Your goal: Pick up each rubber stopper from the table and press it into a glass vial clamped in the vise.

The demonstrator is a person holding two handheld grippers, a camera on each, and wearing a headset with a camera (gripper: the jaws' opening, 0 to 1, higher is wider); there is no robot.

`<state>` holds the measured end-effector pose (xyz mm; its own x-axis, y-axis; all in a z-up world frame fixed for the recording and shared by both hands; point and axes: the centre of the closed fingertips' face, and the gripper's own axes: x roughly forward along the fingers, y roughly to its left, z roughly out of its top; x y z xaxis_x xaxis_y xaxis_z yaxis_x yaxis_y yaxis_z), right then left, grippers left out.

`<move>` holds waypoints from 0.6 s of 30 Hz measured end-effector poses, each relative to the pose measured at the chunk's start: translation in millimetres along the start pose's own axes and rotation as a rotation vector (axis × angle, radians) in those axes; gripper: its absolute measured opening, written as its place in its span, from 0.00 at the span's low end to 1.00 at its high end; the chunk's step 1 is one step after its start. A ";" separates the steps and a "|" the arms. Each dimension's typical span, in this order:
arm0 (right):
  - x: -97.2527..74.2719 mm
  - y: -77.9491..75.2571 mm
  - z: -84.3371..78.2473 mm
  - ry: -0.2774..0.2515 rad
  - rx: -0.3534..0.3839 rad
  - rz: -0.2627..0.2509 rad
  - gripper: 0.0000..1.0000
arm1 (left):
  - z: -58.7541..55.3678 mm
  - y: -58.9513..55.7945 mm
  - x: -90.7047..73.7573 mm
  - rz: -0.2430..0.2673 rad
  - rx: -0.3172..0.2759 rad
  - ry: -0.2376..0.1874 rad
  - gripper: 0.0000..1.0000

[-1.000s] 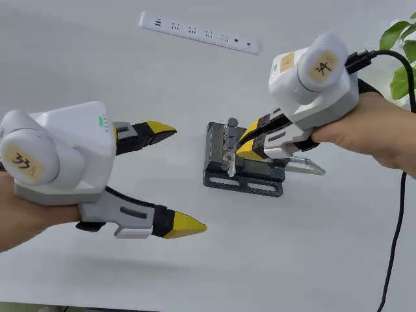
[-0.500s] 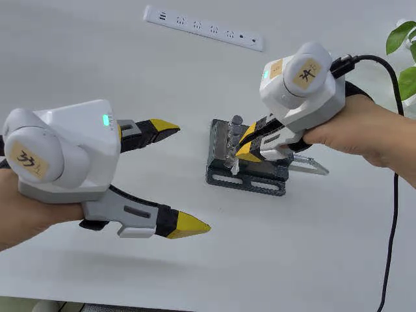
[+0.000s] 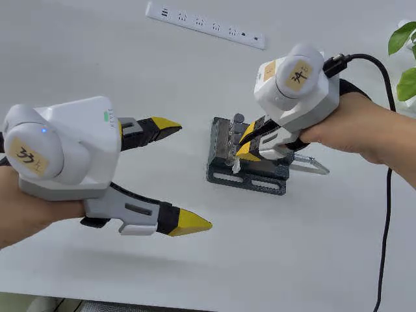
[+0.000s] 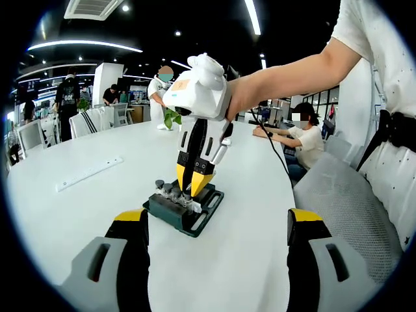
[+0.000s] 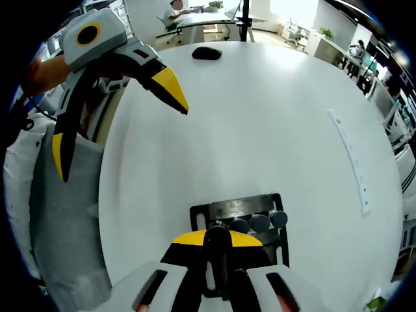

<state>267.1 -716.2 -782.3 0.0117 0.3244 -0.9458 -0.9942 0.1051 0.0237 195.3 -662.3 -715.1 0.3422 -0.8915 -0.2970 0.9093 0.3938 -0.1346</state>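
Observation:
A black vise point(image 3: 250, 179) stands mid-table and clamps a row of glass vials point(image 3: 232, 144), several topped with grey rubber stoppers point(image 3: 238, 119). My right gripper point(image 3: 245, 144) points down at the near end of that row, shut on a dark stopper point(image 5: 218, 236) just above the vise point(image 5: 237, 211). The capped vials point(image 5: 260, 221) sit right of its tips. My left gripper point(image 3: 185, 175) hovers well left of the vise, open, nothing between its jaws. In the left gripper view the right gripper point(image 4: 195, 179) stands over the vise point(image 4: 188, 211).
A white power strip point(image 3: 208, 26) lies at the table's far edge. The vise's metal handle point(image 3: 312, 164) sticks out to the right. A black cable point(image 3: 390, 195) hangs from the right gripper, and plant leaves point(image 3: 406, 58) sit at far right. A dark object point(image 5: 207, 53) lies far off.
The right gripper has tipped more upright and settled a little lower over the vise's near vial. The left gripper stays open in about the same place.

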 end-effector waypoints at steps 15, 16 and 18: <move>1.3 0.0 0.1 0.022 -0.032 -0.005 0.06 | -0.2 -3.5 2.2 -0.007 -0.008 -0.004 0.86; 1.5 -0.7 -0.2 0.024 -0.032 -0.004 0.06 | -0.3 -3.7 2.3 -0.008 -0.006 -0.004 0.86; 1.3 -1.3 -1.2 0.029 -0.038 -0.005 0.05 | -0.4 -4.1 2.4 -0.008 -0.009 -0.005 0.86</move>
<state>268.3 -717.0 -784.0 0.0137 0.2962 -0.9550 -0.9975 0.0709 0.0076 192.3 -666.0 -715.6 0.3363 -0.8957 -0.2907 0.9097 0.3888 -0.1455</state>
